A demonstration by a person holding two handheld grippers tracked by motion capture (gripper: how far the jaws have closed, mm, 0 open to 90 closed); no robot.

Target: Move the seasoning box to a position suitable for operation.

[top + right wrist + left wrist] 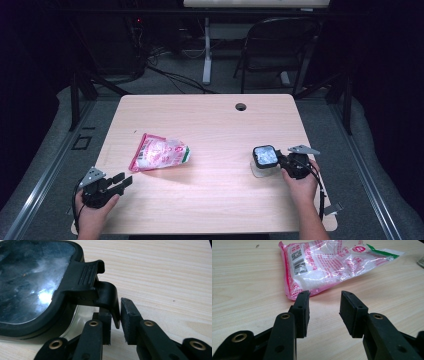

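Container [264, 161] with a black-rimmed lid sits on the right side of the wooden table [210, 120], see-through body below, glossy dark lid panel on top. Right gripper [286, 161] comes in from the container's right; in the right gripper view its jaws are pinched nearly together on the lid's black clip tab [105, 296], which hangs off the lid edge. Right hand [300, 184] wraps the gripper body. Pink-and-white plastic bag [159, 152] of white grains lies left of centre, well apart from the container. Left gripper [121, 181] rests near the front-left corner, jaws wide apart and holding nothing, aimed at the bag's near corner [294, 295], close but not touching.
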